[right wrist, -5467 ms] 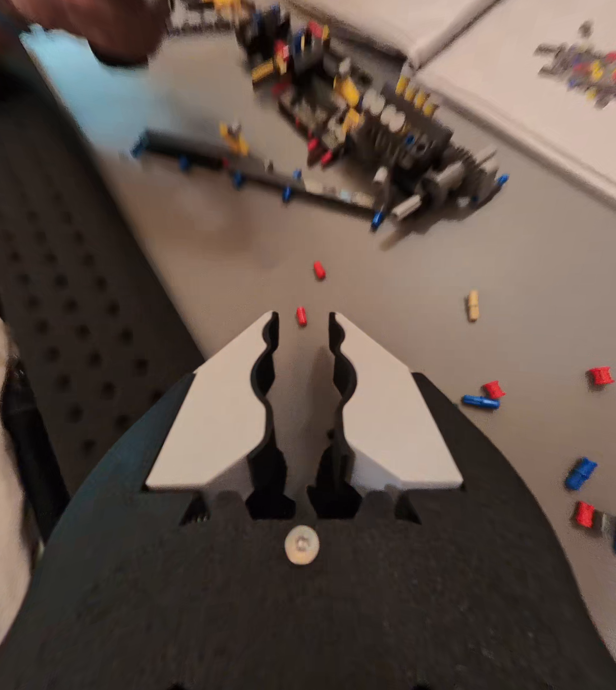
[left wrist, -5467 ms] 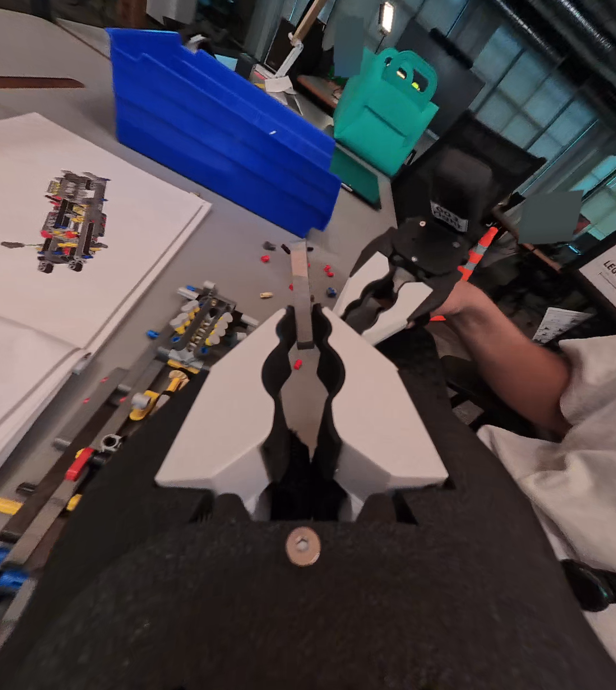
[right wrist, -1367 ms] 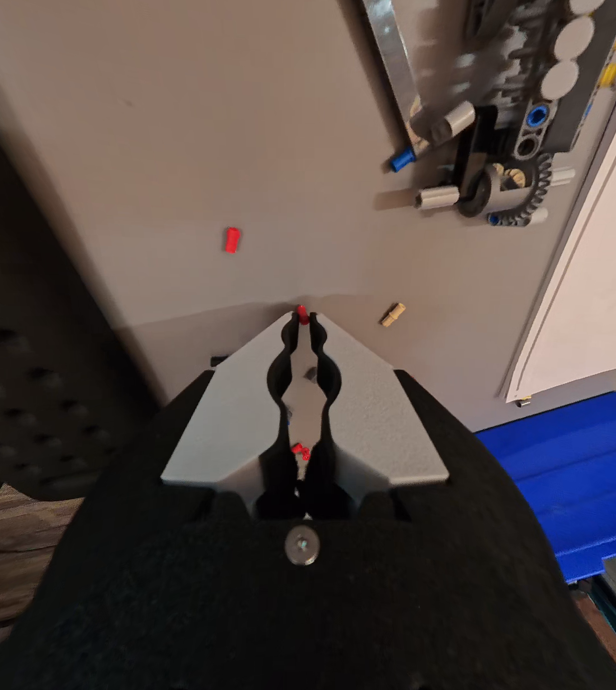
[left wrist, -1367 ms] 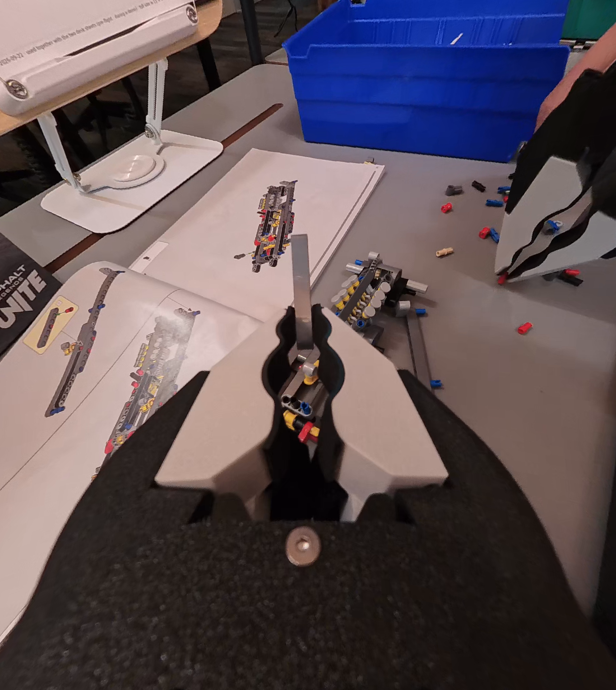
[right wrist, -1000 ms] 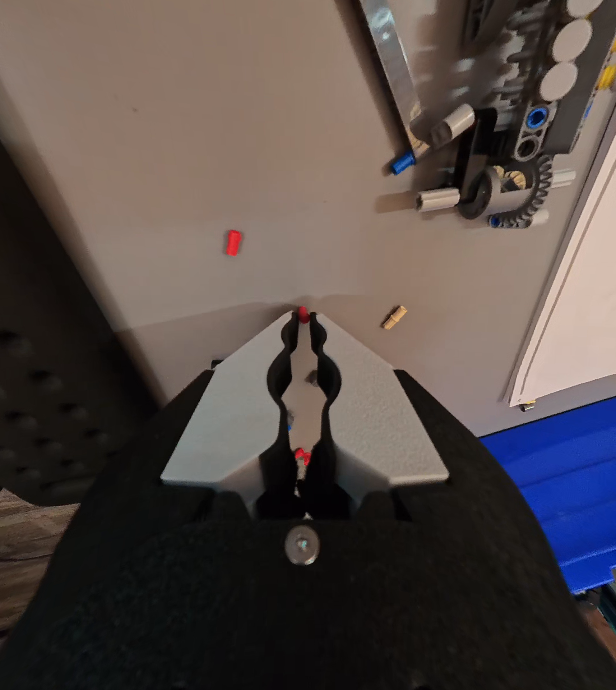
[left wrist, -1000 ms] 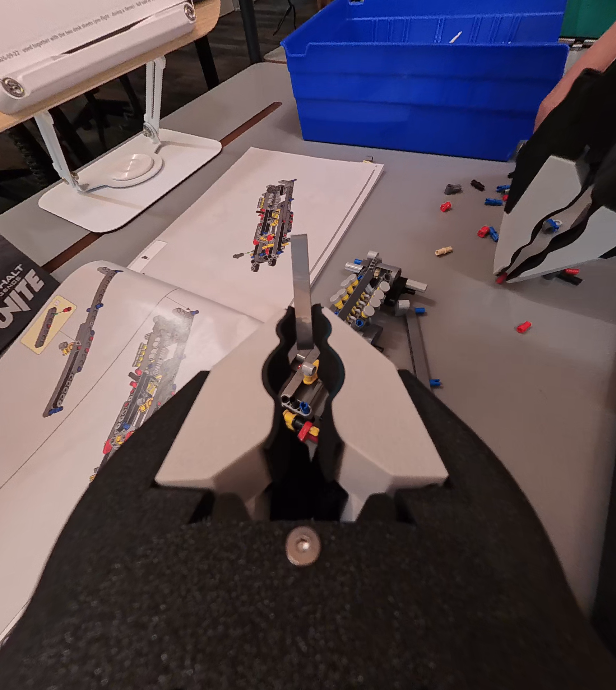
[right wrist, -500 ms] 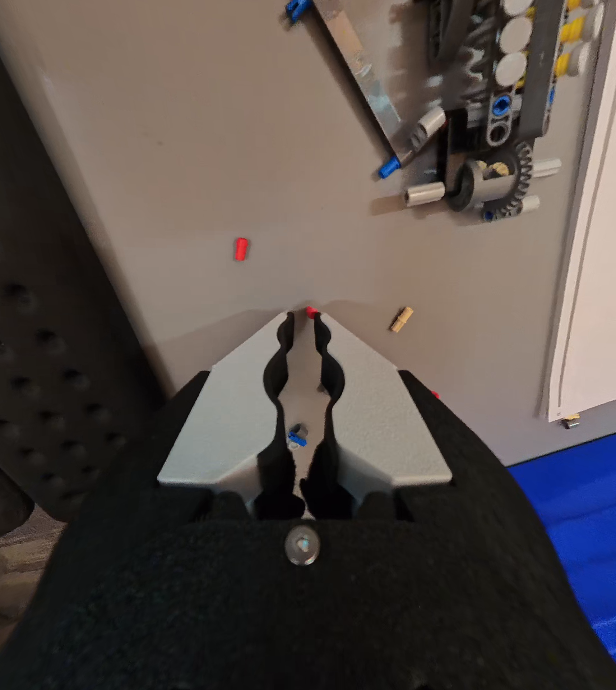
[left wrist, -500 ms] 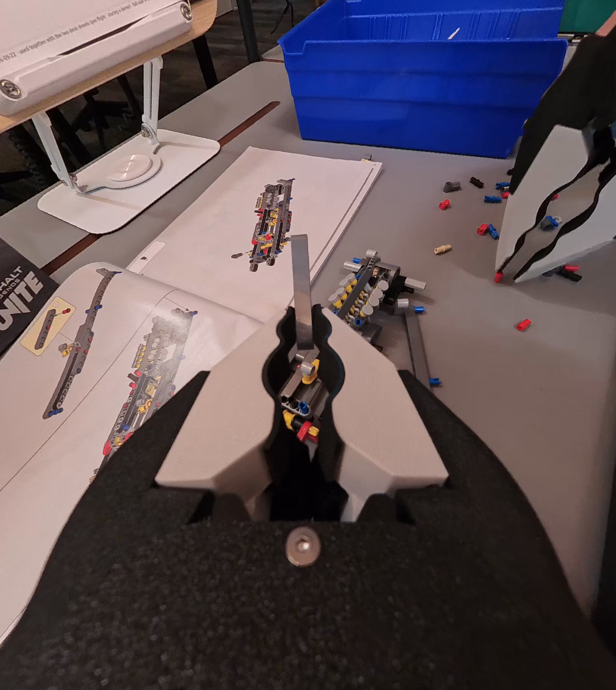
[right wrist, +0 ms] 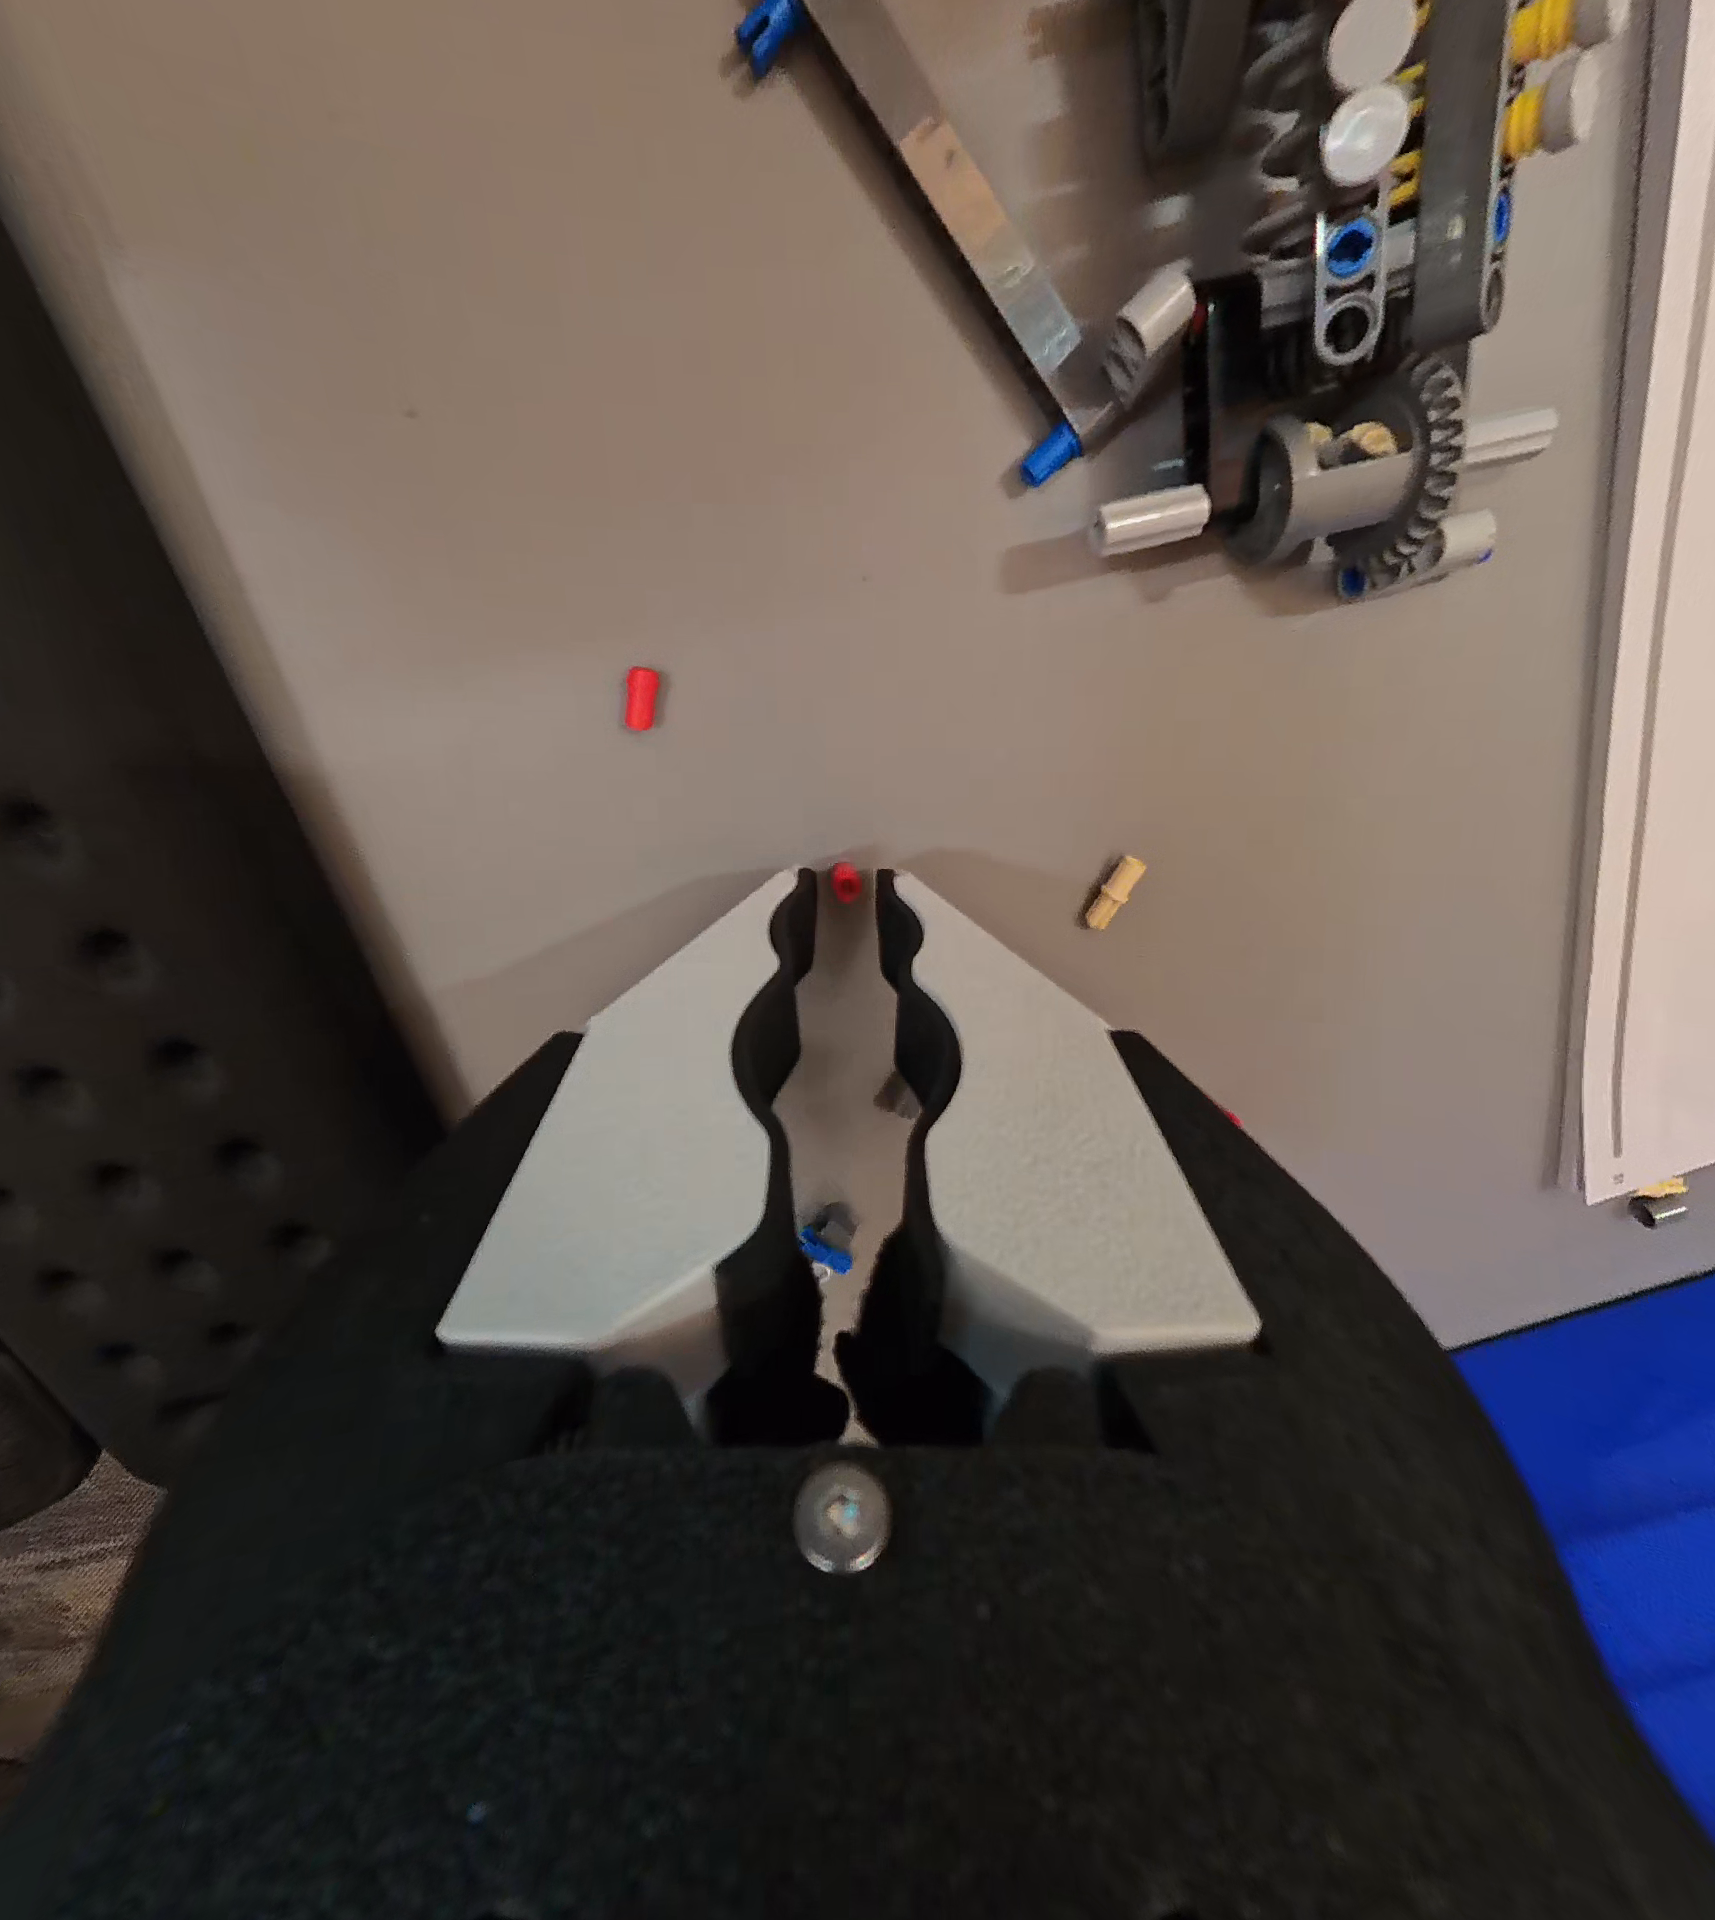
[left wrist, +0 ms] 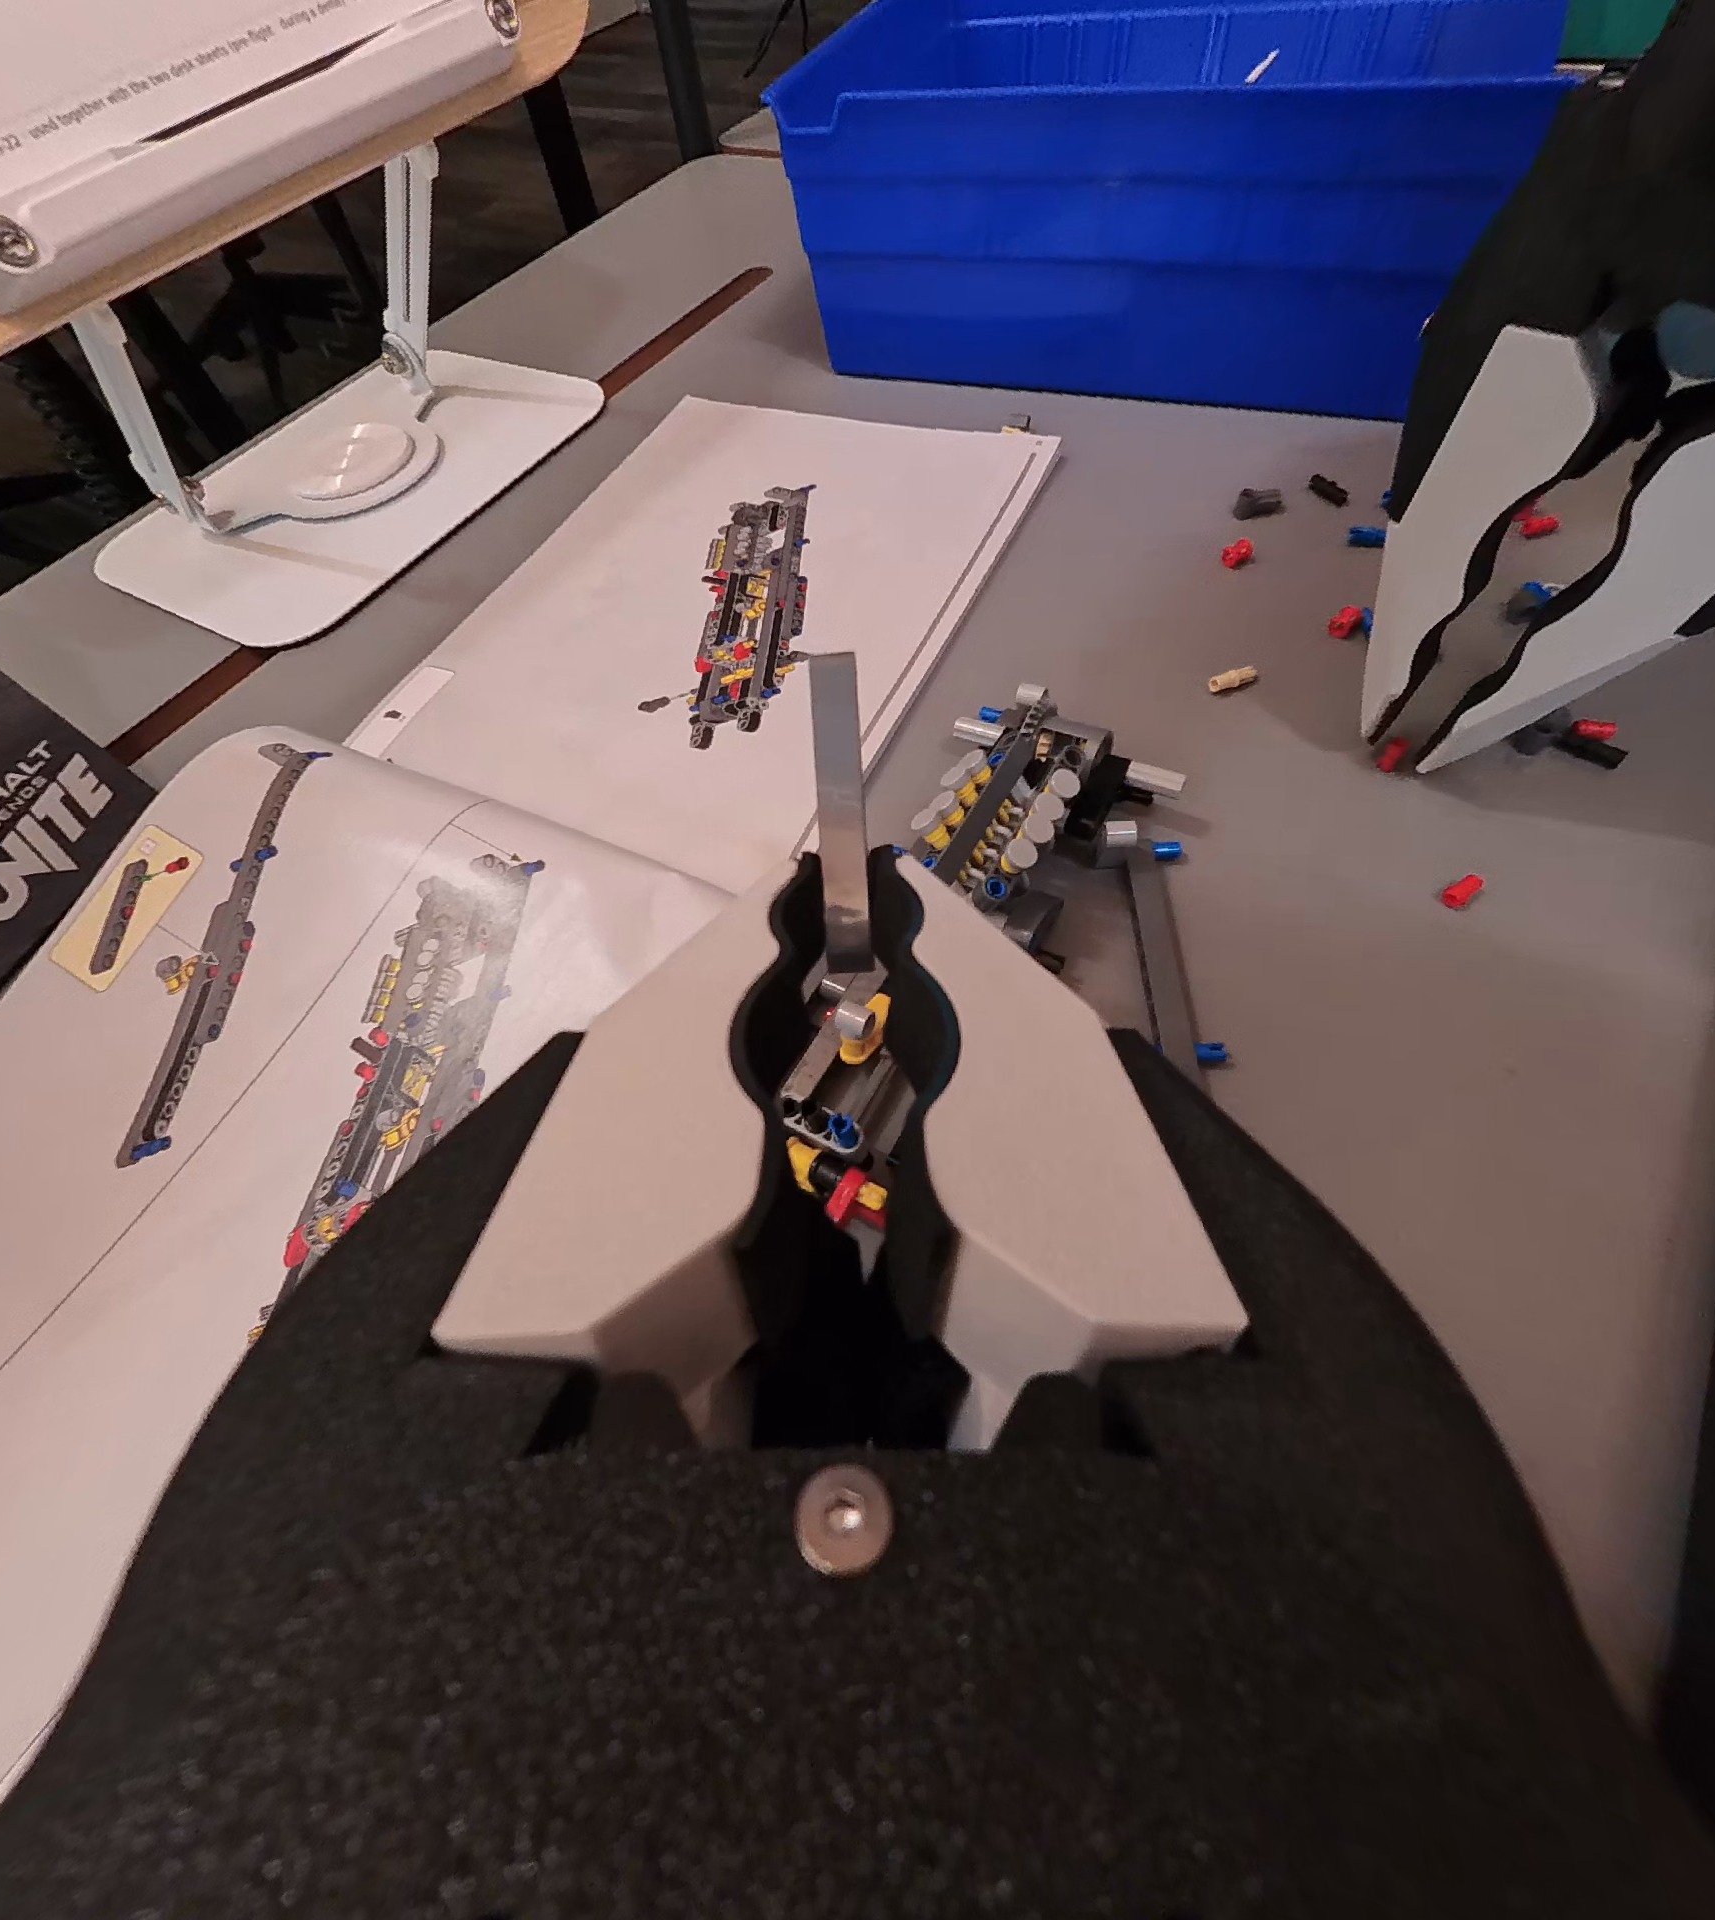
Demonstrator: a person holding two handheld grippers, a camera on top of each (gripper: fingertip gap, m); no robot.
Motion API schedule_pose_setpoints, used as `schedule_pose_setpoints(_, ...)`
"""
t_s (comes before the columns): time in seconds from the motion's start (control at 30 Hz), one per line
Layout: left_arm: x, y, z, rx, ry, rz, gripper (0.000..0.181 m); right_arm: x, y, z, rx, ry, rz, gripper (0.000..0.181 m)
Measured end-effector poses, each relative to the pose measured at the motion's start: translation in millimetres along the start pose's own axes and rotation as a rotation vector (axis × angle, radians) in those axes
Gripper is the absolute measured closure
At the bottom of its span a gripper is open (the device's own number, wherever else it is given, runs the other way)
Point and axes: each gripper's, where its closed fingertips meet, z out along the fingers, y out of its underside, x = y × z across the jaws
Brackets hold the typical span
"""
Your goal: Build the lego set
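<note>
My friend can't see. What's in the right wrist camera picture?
The right hand-held gripper points down at a grey table, its jaws slightly apart around a tiny red peg. Another red peg, a tan peg and a half-built grey model lie beyond.

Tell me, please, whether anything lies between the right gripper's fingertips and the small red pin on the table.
Nothing visible does. The red pin sits on bare table in the gap at the open right gripper tips; the other red pin and tan pin lie off to the sides.
</note>
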Motion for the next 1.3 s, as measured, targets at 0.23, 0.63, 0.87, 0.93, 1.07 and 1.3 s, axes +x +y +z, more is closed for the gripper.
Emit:
schedule_pose_setpoints(0.23,1,1,1,-0.004,0.003,0.005,0.174,1,2,2,0.017,-0.027,0.026,0.177)
schedule_pose_setpoints(0.63,13,-27,-12,0.164,0.154,-0.164,0.174,16,-88,-61,0.577,0.049,0.184,0.178)
schedule_pose_setpoints(0.87,17,-52,-28,0.335,0.215,-0.243,0.174,42,-160,-129,1.188,0.410,0.452,0.178)
schedule_pose_setpoints(0.93,17,-53,-28,0.344,0.208,-0.238,0.174,44,-164,-128,1.189,0.539,0.441,0.178)
schedule_pose_setpoints(1.07,22,-57,-29,0.361,0.192,-0.202,0.174,42,-170,-123,1.229,0.499,0.538,0.178)
schedule_pose_setpoints(1.3,26,-57,-28,0.366,0.200,-0.192,0.174,43,-170,-123,1.256,0.493,0.571,0.178)
